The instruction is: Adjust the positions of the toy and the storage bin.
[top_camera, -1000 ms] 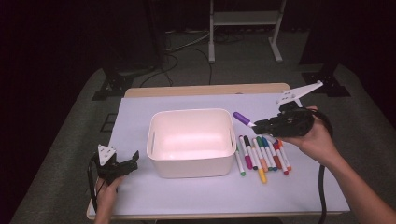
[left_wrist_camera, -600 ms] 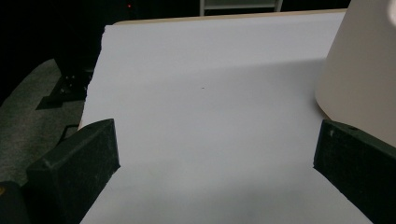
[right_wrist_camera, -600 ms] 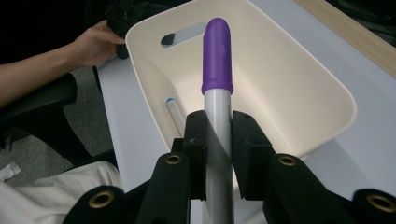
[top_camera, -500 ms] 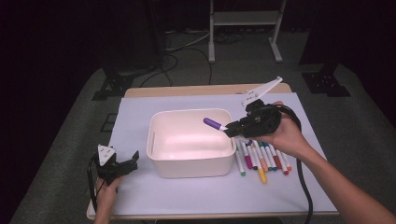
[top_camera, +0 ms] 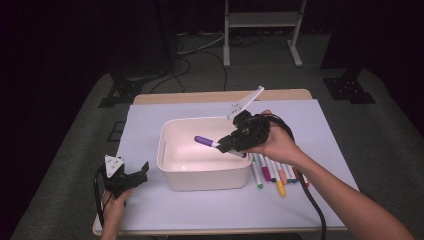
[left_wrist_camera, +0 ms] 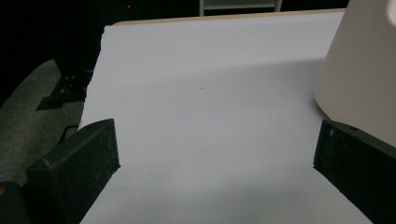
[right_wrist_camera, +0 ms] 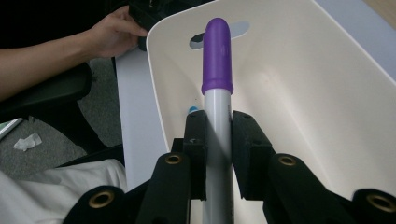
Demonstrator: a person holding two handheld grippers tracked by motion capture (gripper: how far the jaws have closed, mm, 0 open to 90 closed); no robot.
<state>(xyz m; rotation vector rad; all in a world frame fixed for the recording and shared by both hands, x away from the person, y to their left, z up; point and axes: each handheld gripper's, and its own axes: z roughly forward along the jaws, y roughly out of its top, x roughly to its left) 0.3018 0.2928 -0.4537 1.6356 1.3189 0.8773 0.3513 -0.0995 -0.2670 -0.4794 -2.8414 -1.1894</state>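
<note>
Right hand-held gripper (top_camera: pixel 226 145) clamped on a purple-capped marker (top_camera: pixel 210 143), jaws pressed on its white barrel. In the right gripper view the marker (right_wrist_camera: pixel 217 93) runs straight up between the two black pads, purple cap ahead, pointing into the white bin (right_wrist_camera: pixel 299 93). From the high view the marker sits above the bin's (top_camera: pixel 205 177) open interior, toward its right side, capped end aimed left, not touching the bin floor as far as I can tell. The bin has a slot handle in its far wall, seen behind the cap in the right gripper view.

Left hand-held gripper (top_camera: pixel 134 176) rests low on the white-covered table (top_camera: pixel 200 210), just left of the bin, held by the left hand (top_camera: pixel 115 200). Its jaws stand wide apart with nothing between them; the left gripper view has bare table cover between the two black jaws and the bin's outer wall (left_wrist_camera: pixel 359 74) at the right.

Row of loose markers (top_camera: pixel 272 172) lies on the table just right of the bin, side by side, mixed cap colours: green, pink, yellow, orange and others partly hidden under the right forearm.
</note>
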